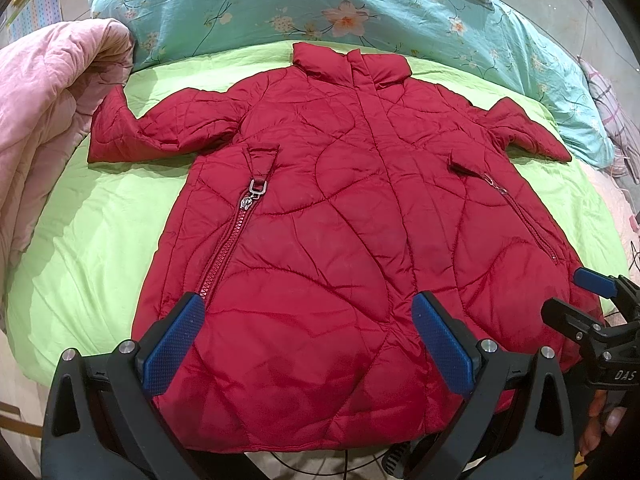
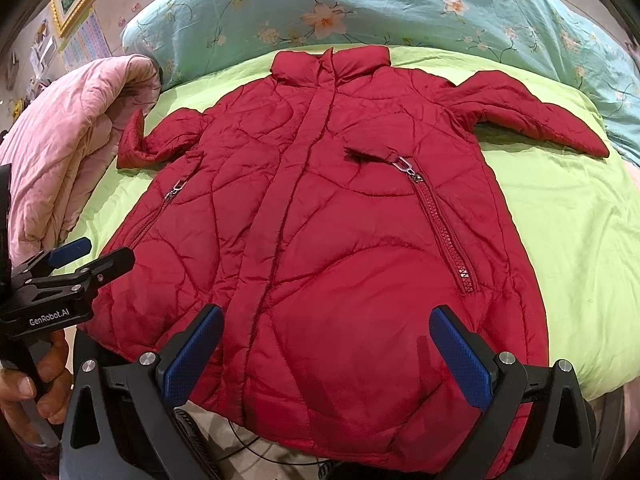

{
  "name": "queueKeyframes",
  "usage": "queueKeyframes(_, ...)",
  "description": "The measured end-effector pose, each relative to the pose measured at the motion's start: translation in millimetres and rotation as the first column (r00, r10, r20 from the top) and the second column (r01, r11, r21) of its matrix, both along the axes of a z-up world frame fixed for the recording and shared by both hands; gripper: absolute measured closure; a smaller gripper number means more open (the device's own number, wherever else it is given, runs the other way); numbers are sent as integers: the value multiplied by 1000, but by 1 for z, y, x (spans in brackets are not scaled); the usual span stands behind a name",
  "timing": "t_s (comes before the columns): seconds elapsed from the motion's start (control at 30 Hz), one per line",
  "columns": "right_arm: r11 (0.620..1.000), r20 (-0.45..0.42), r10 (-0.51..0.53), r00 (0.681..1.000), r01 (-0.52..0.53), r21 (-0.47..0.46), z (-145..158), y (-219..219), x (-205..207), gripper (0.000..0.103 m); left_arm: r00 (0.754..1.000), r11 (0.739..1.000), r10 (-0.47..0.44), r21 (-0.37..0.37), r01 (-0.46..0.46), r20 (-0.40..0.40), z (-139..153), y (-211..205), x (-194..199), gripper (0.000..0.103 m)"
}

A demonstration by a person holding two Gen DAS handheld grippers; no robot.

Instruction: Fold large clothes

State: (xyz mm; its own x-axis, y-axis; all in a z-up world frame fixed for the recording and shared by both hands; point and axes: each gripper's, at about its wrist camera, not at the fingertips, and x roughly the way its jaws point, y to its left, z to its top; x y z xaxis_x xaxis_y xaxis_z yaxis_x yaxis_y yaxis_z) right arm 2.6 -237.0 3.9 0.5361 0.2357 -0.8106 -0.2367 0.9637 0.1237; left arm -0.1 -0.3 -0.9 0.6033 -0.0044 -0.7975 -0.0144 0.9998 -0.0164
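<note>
A red quilted coat (image 1: 340, 216) lies flat and face up on a green sheet (image 1: 100, 232), collar far, hem near, both sleeves spread out. It also shows in the right wrist view (image 2: 320, 220). My left gripper (image 1: 308, 312) is open and empty above the hem, left of the coat's middle. My right gripper (image 2: 326, 324) is open and empty above the hem's right part. The right gripper also shows at the right edge of the left wrist view (image 1: 580, 292), and the left gripper at the left edge of the right wrist view (image 2: 92, 256).
A pink quilt (image 1: 48, 120) is bunched at the left beside the left sleeve. A teal floral duvet (image 1: 320, 4) lies along the far side behind the collar. The bed's near edge runs under the hem, with cables on the floor (image 1: 320, 464) below.
</note>
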Motion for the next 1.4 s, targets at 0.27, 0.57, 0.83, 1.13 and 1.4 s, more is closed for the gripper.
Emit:
queueKeyframes(0.27,1000,14,0,1000,0,-7,1,0,-1,0,1000,1000,1,-1,-1,0,0,0,0,0)
queueKeyframes(0.57,1000,31,-1,1000,1,-3,3,-1,1,0,1000,1000,0,-3,0,-4,-3,-1,0,0)
queueKeyframes(0.83,1000,18,-2,1000,2,0,3,-1,2,0,1000,1000,-16,-25,15,-16,-6,-1,5,0)
queueKeyframes(1.13,1000,29,-9,1000,9,-3,2,-3,5,0,999,997,-29,-73,27,-29,-9,0,7,0)
queueKeyframes(1.4,1000,32,-29,999,29,5,3,-11,15,0,1000,1000,-23,-21,22,-12,-3,0,9,0)
